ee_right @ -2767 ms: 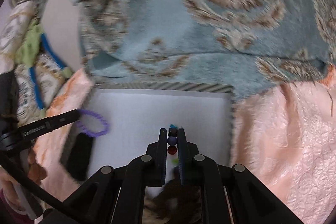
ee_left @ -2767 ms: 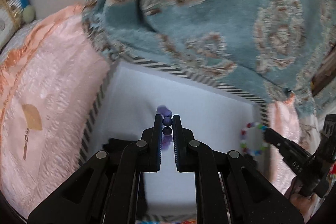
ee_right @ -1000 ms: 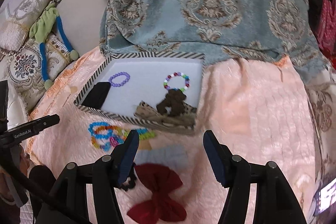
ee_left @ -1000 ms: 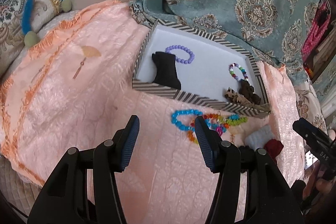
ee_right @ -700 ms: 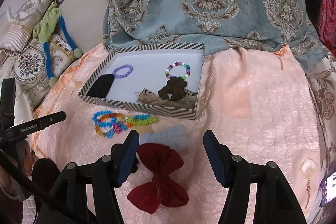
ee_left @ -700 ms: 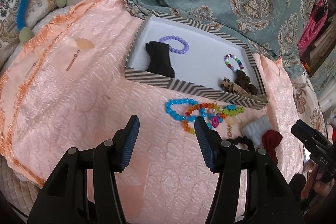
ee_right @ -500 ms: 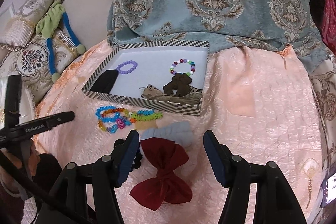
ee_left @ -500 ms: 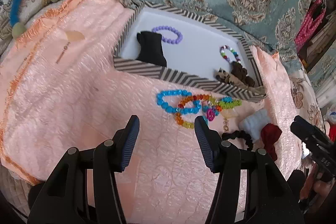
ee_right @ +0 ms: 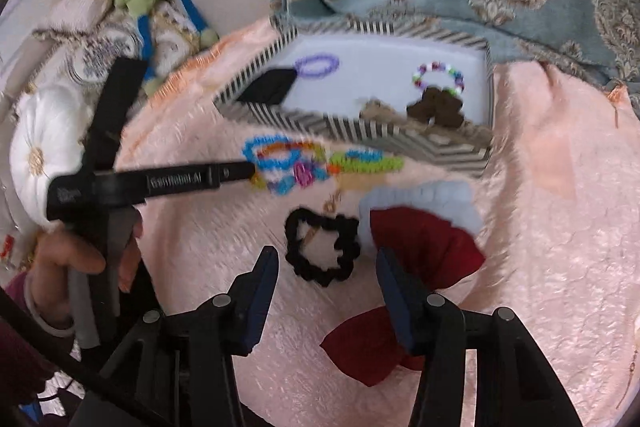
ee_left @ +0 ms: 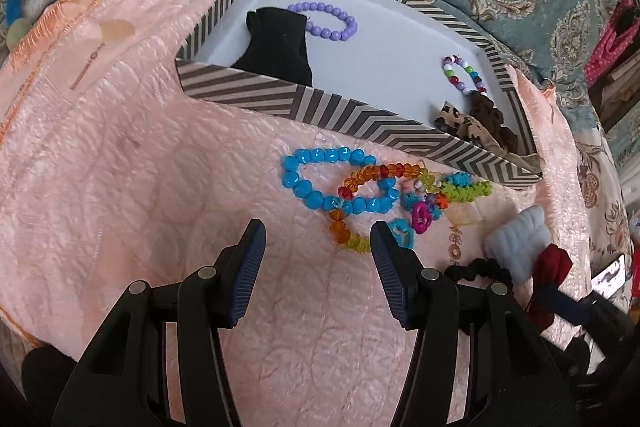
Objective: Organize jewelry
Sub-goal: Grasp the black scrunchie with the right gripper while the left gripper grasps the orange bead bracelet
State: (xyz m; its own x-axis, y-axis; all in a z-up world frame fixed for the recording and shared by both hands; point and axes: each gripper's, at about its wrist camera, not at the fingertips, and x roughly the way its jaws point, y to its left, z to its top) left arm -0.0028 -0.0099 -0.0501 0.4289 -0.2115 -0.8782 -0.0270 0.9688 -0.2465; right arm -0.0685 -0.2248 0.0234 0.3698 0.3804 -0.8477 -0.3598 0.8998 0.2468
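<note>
Bracelets [ee_left: 360,187] lie tangled just ahead of your left tool [ee_left: 316,243], jaws apart and empty; your right tool [ee_right: 326,267], just narrowing, empty, half-hides a red bow [ee_right: 420,247] in blur.

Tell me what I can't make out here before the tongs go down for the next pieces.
- Bracelet pile, right wrist view: motion blur, and the left tongs cross it; strands can't be separated.
- Brown items in the striped tray, left wrist view: near wall hides their lower parts.
- Red bow, left wrist view: right tongs cover part of it.
</note>
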